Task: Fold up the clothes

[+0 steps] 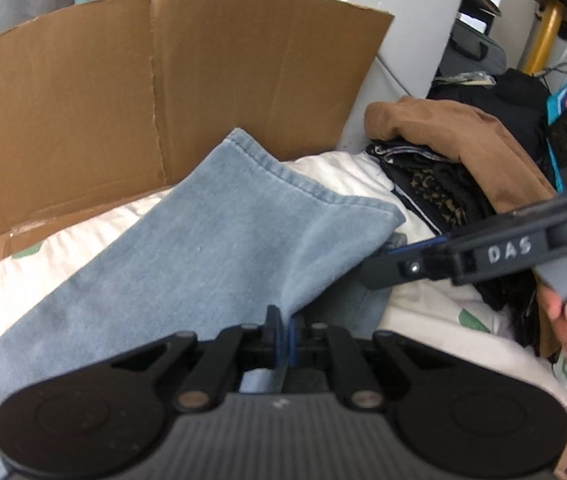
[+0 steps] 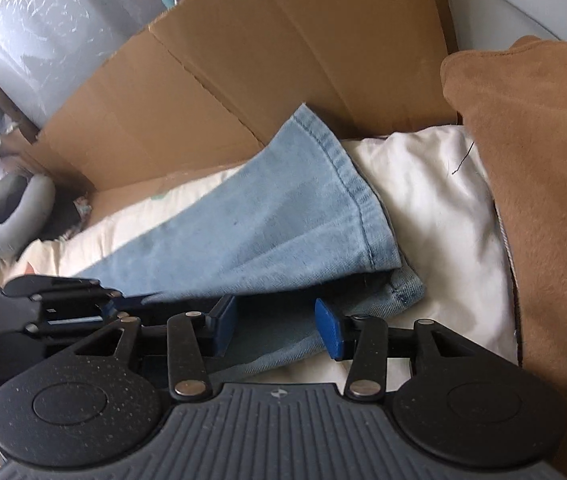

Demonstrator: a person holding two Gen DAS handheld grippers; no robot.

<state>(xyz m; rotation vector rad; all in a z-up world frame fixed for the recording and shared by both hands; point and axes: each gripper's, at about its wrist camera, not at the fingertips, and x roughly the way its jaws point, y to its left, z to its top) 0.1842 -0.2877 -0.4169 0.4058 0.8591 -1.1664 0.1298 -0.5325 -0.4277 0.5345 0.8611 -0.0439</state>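
- Left wrist view shows your left tool (image 1: 283, 334) pressed together, pinching the near edge of the light blue jeans (image 1: 203, 248).
- Your right tool (image 2: 277, 326) stands spread, with the lower layer of the jeans (image 2: 283, 216) between its blue pads (image 2: 329, 330), which do not press it.
- The jeans lie on a white bedding (image 2: 435, 200), the hem toward a cardboard box (image 1: 163, 80).
- A brown garment (image 2: 543, 180) lies just beside, on the right.
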